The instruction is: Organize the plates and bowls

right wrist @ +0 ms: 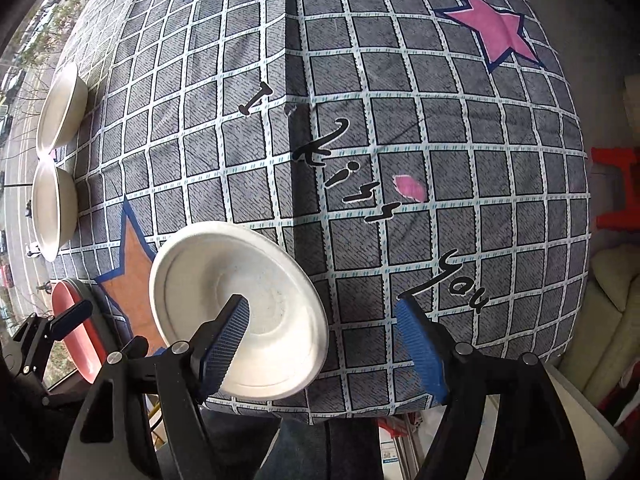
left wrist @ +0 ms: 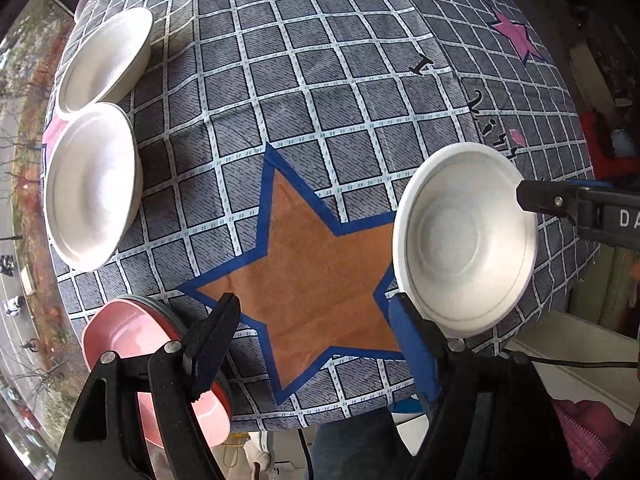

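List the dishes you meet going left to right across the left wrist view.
Two white bowls at the left edge, one above the other, roughly level in the order → pink dish at the lower left → orange star on the tablecloth → lone white bowl at the right.

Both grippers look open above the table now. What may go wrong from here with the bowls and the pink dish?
1. The near white bowl sits close to the table's front edge; a nudge from the open right gripper, one finger over it, might push it off.
2. The pink dish overhangs the edge beside the open left gripper; a knock may tip it.
3. The two far white bowls touch, so lifting one may shift the other.
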Demonstrator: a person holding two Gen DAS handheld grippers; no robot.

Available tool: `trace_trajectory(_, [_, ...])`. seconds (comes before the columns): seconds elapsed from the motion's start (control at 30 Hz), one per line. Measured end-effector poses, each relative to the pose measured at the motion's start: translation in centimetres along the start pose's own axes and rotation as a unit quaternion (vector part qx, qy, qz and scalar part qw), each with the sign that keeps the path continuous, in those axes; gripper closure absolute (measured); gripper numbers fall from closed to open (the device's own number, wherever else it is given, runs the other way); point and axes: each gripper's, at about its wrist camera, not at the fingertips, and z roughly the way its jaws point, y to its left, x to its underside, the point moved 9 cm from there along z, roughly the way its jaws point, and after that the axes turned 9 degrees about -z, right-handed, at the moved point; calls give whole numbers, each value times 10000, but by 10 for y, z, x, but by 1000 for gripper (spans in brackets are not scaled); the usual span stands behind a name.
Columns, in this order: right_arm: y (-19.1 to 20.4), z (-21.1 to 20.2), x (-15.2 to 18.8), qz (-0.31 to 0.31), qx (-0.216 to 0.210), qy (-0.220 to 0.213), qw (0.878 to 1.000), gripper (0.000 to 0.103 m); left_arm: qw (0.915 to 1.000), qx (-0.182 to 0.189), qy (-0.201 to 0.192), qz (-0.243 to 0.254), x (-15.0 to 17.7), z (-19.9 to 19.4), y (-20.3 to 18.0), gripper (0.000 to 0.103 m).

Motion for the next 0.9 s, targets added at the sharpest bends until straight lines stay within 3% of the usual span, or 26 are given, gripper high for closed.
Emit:
trace_trajectory(0.3, [40, -23, -9, -641, 114, -221, 9976, 26, 9945, 47, -468, -933, -74, -37, 91, 23])
trace_trajectory(0.53, [110, -24, -15, -1424, 2, -260, 9895, 26, 9754, -129, -685, -2093, -96, -45, 180, 23])
trace_trajectory(0.67, [159, -18, -36, -1814, -102, -220, 9831, 26, 9621, -198, -694, -2628, -99, -38, 218, 23])
trace_trajectory(0.73, [185, -12, -43, -1963, -150, -184, 9803, 26, 9582, -236, -677, -2771, -103, -32, 235, 23])
trace_trajectory(0.77, [203, -7, -65, -2021, -177, -159, 9791, 26, 9570, -270, -665, -2809, -106, -26, 237, 23])
trace_trajectory(0.9, [232, 9, -73, -2152, -221, -108, 9763, 26, 9559, -395, -611, -2845, -110, -16, 255, 23])
